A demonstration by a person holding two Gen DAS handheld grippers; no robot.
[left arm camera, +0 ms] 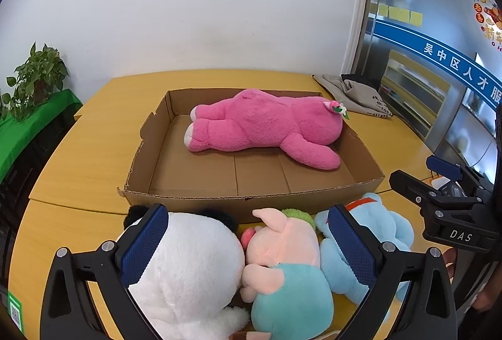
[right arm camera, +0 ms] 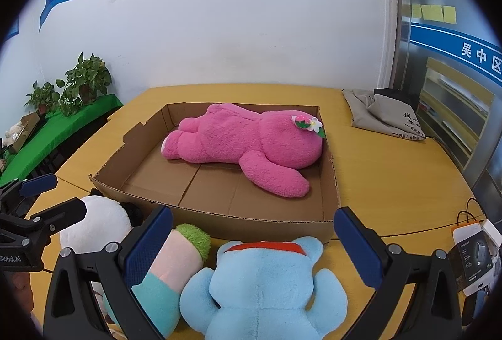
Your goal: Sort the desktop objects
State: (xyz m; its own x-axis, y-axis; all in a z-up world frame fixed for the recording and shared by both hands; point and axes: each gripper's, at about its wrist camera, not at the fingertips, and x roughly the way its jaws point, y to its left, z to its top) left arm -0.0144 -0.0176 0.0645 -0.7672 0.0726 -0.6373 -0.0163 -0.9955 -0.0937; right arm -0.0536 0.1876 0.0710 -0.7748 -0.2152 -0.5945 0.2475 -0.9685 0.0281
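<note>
Plush toys crowd the lower frame: your left gripper (left arm camera: 248, 245) hangs wide open over the white panda (left arm camera: 188, 271) and pink pig (left arm camera: 282, 249), your right gripper (right arm camera: 254, 249) equally spread above the blue bear (right arm camera: 263, 286), gripping nothing. At center, the pink bear (left arm camera: 266, 126) lies lengthwise along the cardboard tray (left arm camera: 188, 198)'s far wall, head right, leaving the near floor free.

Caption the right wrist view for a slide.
Open right gripper hovers over blue plush; pink plush lies in cardboard tray.
</note>
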